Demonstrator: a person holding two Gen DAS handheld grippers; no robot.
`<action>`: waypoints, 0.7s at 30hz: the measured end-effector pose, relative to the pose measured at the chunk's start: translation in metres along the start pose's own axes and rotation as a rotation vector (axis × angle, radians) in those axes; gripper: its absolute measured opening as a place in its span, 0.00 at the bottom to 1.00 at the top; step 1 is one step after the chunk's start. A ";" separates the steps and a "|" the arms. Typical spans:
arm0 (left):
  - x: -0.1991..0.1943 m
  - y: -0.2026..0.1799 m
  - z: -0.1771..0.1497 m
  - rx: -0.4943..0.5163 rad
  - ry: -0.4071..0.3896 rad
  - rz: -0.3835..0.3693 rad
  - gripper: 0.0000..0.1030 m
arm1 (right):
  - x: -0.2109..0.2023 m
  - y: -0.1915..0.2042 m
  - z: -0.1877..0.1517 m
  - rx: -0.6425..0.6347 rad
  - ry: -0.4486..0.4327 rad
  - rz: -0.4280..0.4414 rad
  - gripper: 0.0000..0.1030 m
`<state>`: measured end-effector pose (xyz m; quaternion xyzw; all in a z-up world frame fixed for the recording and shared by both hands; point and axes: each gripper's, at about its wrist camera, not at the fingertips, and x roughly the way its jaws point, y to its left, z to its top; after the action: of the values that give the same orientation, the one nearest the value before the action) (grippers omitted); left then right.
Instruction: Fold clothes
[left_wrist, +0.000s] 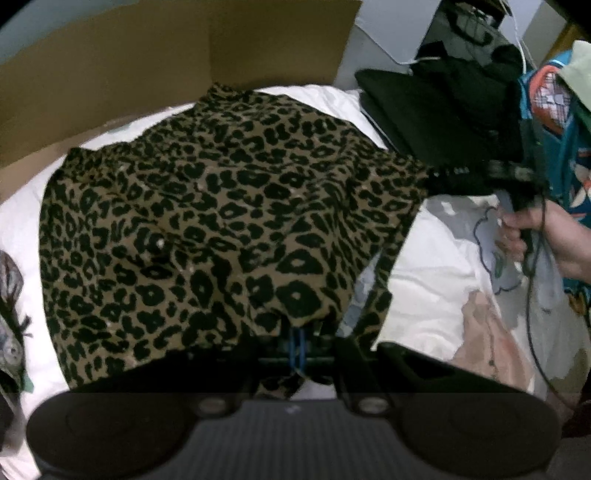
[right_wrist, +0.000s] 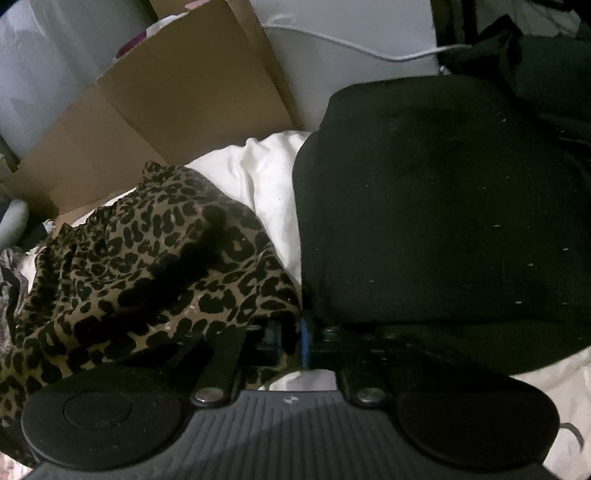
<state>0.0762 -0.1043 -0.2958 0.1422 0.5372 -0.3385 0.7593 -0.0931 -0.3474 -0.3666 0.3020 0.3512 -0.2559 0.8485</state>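
Observation:
A leopard-print garment (left_wrist: 207, 221) lies spread over the white bedding (left_wrist: 436, 266). My left gripper (left_wrist: 300, 334) is shut on its near edge, where the cloth bunches between the fingers. In the left wrist view, my right gripper (left_wrist: 434, 173) pinches the garment's far right corner, with a person's hand (left_wrist: 546, 236) on its handle. The right wrist view shows the right gripper (right_wrist: 302, 326) shut on the leopard-print garment (right_wrist: 147, 266), whose corner is drawn up to the fingertips.
A folded black garment (right_wrist: 443, 203) lies right of the leopard cloth, with more dark clothes behind it. A brown cardboard box (left_wrist: 147, 66) stands along the bed's far side. A colourful printed garment (left_wrist: 565, 147) hangs at the right edge. A white cable (right_wrist: 369, 50) runs across the back.

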 end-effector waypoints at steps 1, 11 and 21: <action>0.000 -0.001 -0.001 0.009 0.003 -0.005 0.03 | -0.002 0.001 0.002 -0.013 -0.009 -0.002 0.00; 0.004 -0.018 -0.003 0.089 0.038 -0.058 0.03 | -0.049 -0.008 0.032 -0.094 -0.108 -0.056 0.00; 0.026 -0.036 0.003 0.142 0.082 -0.137 0.03 | -0.039 -0.018 0.043 -0.105 -0.065 -0.101 0.00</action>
<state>0.0593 -0.1410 -0.3131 0.1722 0.5508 -0.4207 0.7000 -0.1103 -0.3810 -0.3186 0.2305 0.3511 -0.2894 0.8602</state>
